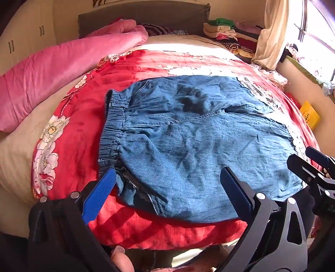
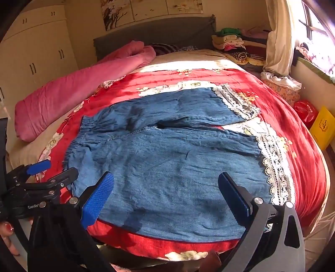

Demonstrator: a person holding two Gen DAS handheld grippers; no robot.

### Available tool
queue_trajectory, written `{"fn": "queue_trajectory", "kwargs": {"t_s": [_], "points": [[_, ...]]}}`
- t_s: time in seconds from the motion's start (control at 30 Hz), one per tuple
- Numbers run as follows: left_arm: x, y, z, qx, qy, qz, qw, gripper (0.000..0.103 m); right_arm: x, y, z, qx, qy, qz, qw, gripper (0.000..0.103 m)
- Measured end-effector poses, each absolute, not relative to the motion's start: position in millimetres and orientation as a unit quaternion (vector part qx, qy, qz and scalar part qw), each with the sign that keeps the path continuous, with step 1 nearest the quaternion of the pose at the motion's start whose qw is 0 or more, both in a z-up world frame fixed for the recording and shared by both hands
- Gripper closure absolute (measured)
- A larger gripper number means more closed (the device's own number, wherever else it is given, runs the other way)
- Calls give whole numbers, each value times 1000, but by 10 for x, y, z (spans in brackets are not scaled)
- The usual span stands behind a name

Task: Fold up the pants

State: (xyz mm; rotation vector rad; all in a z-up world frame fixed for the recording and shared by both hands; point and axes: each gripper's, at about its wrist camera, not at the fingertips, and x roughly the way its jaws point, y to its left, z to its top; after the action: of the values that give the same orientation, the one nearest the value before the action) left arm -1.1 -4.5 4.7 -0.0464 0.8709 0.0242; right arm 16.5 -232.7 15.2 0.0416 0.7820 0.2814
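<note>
Lying flat on a red floral quilt [image 2: 278, 117], blue denim pants [image 2: 167, 167] with lace-trimmed cuffs [image 2: 274, 167] have the elastic waistband [image 1: 112, 129] at 9 o'clock and the legs running toward 3 o'clock. Left gripper [image 1: 167, 192]: blue-padded fingers [image 1: 100, 192] spread wide, hovering near the waistband end, pinching nothing. Right gripper [image 2: 166, 194]: fingers [image 2: 98, 196] equally spread over the near leg, empty. Left wrist view alone shows the waistband gathers and a zipper edge at 7 o'clock, plus a fingertip [image 1: 119, 257] below. Right wrist view alone shows both cuffs whole, wall pictures [image 2: 150, 10] at 12 o'clock, a yellow box [image 2: 322, 127] at 3 o'clock. Both views show a rolled pink duvet [image 2: 79, 92] at 10 o'clock and stacked clothes [image 2: 232, 41] at 1 o'clock.
</note>
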Motion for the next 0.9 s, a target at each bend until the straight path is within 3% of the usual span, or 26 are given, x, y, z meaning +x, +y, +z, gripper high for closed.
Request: {"fn": "queue_trajectory", "kwargs": {"t_s": [0.9], "points": [[-4, -36, 83, -23, 416, 17, 909, 9, 171, -2297, 153, 13, 379, 136, 915, 4]]}}
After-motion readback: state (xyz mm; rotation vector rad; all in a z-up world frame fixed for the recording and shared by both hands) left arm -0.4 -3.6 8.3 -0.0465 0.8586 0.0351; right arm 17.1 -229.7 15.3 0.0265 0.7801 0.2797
